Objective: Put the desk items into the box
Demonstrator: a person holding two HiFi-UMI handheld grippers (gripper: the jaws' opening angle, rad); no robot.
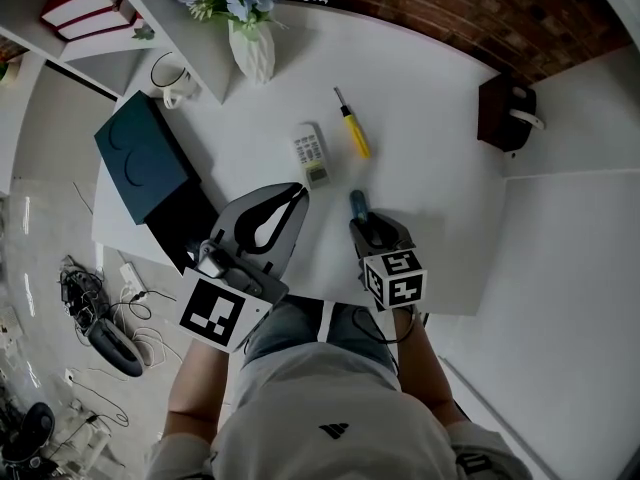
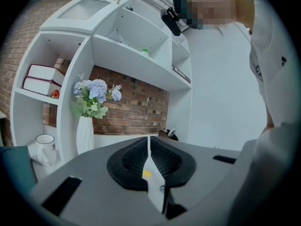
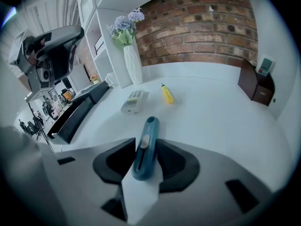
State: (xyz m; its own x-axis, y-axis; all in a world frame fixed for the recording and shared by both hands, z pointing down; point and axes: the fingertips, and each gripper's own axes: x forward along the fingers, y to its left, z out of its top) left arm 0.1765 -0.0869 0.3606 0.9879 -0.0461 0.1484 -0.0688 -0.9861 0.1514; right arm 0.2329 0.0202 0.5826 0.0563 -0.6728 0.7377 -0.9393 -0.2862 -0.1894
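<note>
The right claw [image 1: 366,230] tilts down onto the white desk [image 1: 440,208] with its jaws apart, one on each side of a blue knife [image 3: 147,138]; the knife lies flat between them, its tip poking out past the jaw ends; the pads sit close to its sides but do not appear to squeeze it, so I judge this is the moment just before a grip. Coming in along the knife's length makes sense: the jaws can close across its narrow body and the handle stays in line with the claw for the carry.

The left claw [image 1: 298,194] hangs just to the left of the right one, pointing nearly level, its jaws pressed together with nothing between them; it seems to be kept out of the way while the other works.

Ahead of the right claw, beyond the knife's tip, lie a remote [image 1: 311,154] and, a little to its right, a yellow screwdriver [image 1: 352,130]; both are untouched and are probably the next to go. The dark blue box [image 1: 145,155] sits well to the left of the left claw, at the desk's edge; whether it stands open I cannot tell. None of the three items is in it yet, so the task looks to be at its beginning; the knife will have to cross in front of the left claw to get there.
</note>
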